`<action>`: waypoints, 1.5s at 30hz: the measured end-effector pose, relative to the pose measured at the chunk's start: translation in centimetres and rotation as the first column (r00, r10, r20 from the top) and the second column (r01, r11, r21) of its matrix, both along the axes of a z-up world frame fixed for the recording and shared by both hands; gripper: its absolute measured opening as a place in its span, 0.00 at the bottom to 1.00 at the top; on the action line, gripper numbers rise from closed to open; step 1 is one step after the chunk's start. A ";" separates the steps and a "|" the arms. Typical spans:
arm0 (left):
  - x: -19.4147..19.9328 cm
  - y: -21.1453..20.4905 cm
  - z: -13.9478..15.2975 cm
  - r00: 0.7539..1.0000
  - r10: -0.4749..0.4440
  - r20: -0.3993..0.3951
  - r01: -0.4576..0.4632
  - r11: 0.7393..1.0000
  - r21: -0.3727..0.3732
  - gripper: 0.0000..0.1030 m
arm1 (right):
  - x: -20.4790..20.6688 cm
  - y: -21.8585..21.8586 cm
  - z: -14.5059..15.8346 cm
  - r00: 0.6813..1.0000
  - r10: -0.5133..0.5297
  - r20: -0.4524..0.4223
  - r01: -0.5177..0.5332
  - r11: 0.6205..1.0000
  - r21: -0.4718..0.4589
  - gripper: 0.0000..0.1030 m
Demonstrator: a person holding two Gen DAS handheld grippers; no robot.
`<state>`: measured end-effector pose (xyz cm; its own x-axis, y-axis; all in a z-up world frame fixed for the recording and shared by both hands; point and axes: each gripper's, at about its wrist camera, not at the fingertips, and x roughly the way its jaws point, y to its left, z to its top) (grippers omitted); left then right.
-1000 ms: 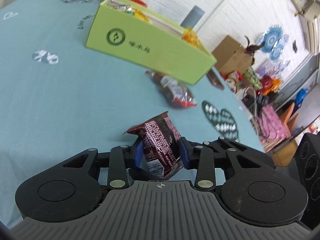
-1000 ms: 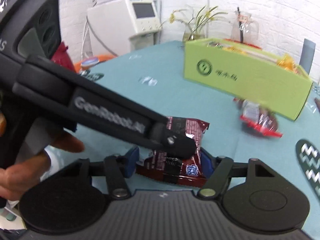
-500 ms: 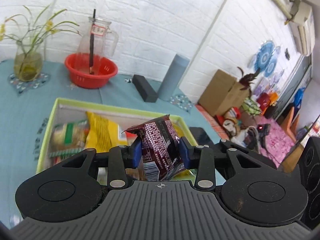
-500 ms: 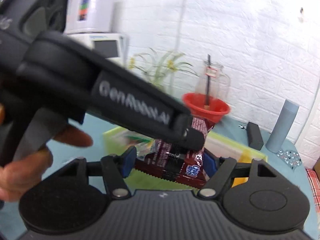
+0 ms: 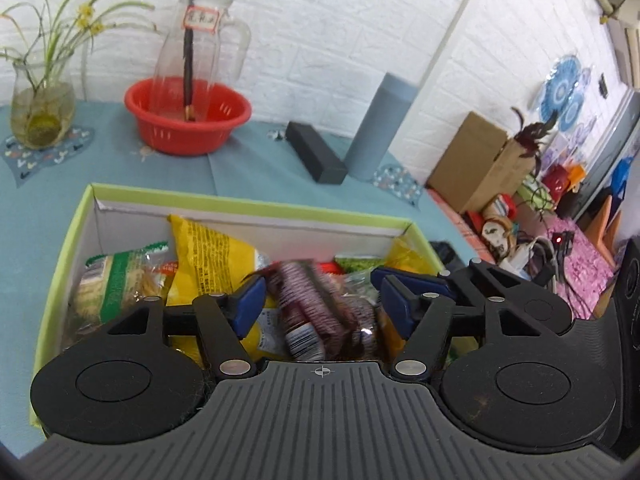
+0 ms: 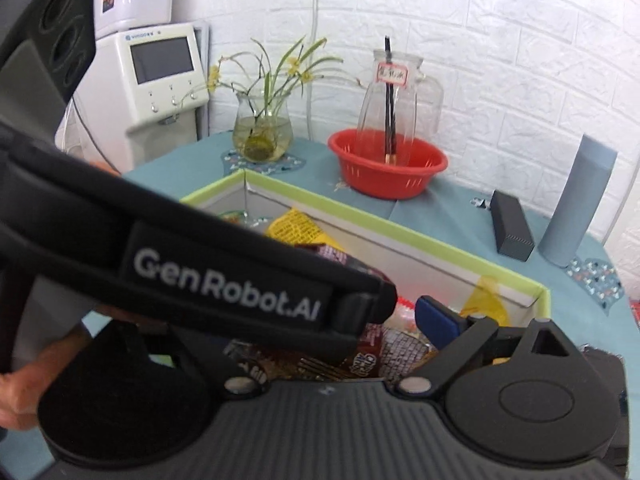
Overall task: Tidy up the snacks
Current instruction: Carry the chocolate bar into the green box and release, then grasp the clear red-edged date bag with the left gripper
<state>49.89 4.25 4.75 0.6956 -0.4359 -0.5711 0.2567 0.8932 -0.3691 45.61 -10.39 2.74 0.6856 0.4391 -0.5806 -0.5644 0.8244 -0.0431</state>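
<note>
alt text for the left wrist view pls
The left claw hangs over an open green box of snacks, jaws opening, with a blurred maroon packet between them, not pressed by the pads. Behind the box on the teal table stand a red basket holding a glass jug, a plant vase and a grey cylinder.

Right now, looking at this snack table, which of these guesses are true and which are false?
1. The green box already holds snack packets. True.
2. The red basin is empty. False: a glass jug stands in it.
3. The left gripper clamps the maroon packet tightly. False: its fingers are opening, and the blurred packet sits loose between them.
4. A vase of flowers stands on the table. True.
</note>
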 end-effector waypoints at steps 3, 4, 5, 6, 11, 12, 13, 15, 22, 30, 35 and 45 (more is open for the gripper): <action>-1.8 -0.2 1.6 0.999 0.006 0.046 -0.006 1.000 0.011 0.58 | -1.3 -0.8 1.2 0.999 -0.009 0.041 0.008 1.000 0.022 0.99; -2.4 -0.3 2.1 0.998 0.000 0.056 -0.001 1.000 0.014 0.58 | -2.1 -0.9 1.6 0.998 -0.010 0.059 0.009 1.000 0.018 0.99; -3.0 -0.5 2.4 0.998 -0.005 0.062 0.004 1.000 0.016 0.58 | -2.8 -1.1 2.0 0.997 -0.012 0.074 0.011 1.000 0.013 0.99; -3.6 -0.6 2.8 0.998 -0.012 0.067 0.011 1.000 0.018 0.58 | -3.6 -1.3 2.5 0.996 -0.013 0.088 0.013 1.000 0.011 0.99; -7.3 -0.9 4.3 0.995 -0.013 0.100 0.012 1.000 0.013 0.69 | -7.4 -2.4 3.8 0.992 -0.028 0.122 0.025 0.999 0.026 0.99; -8.2 -0.9 4.5 0.994 -0.010 0.109 0.008 1.000 0.013 0.72 | -8.2 -2.9 3.7 0.992 -0.033 0.125 0.029 0.999 0.032 0.99; -9.1 -0.9 4.6 0.993 -0.008 0.116 0.007 1.000 0.015 0.74 | -9.0 -3.2 3.4 0.991 -0.040 0.125 0.035 0.999 0.038 0.99; -10.9 -0.8 4.4 0.993 -0.006 0.116 0.004 1.000 0.019 0.75 | -11.1 -3.9 2.6 0.991 -0.056 0.119 0.051 0.998 0.040 0.99; -17.8 1.6 -2.5 0.999 0.038 0.011 -0.038 0.999 -0.038 0.79 | -17.7 -6.3 -4.3 0.991 -0.120 -0.059 0.123 0.991 0.057 1.00; -14.2 -0.3 -4.6 0.994 -0.001 -0.108 -0.006 0.998 -0.065 0.75 | -13.0 -3.9 -5.5 0.994 -0.049 -0.096 0.048 0.999 -0.009 0.99; -10.6 -2.4 -6.7 0.978 -0.063 -0.199 0.065 0.998 0.002 0.48 | -10.8 -2.7 -6.5 0.983 -0.004 -0.182 0.007 1.000 0.017 0.99; -20.0 -2.0 -7.3 0.981 -0.077 -0.179 0.088 0.995 0.051 0.24 | -20.0 -1.9 -6.2 0.988 0.048 -0.147 -0.044 0.999 0.027 0.99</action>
<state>29.86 2.24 -2.55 0.5446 -0.4500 -0.7077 0.2658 0.8930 -0.3632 25.63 -12.29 -3.45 0.5720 0.4832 -0.6628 -0.6006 0.7971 0.0627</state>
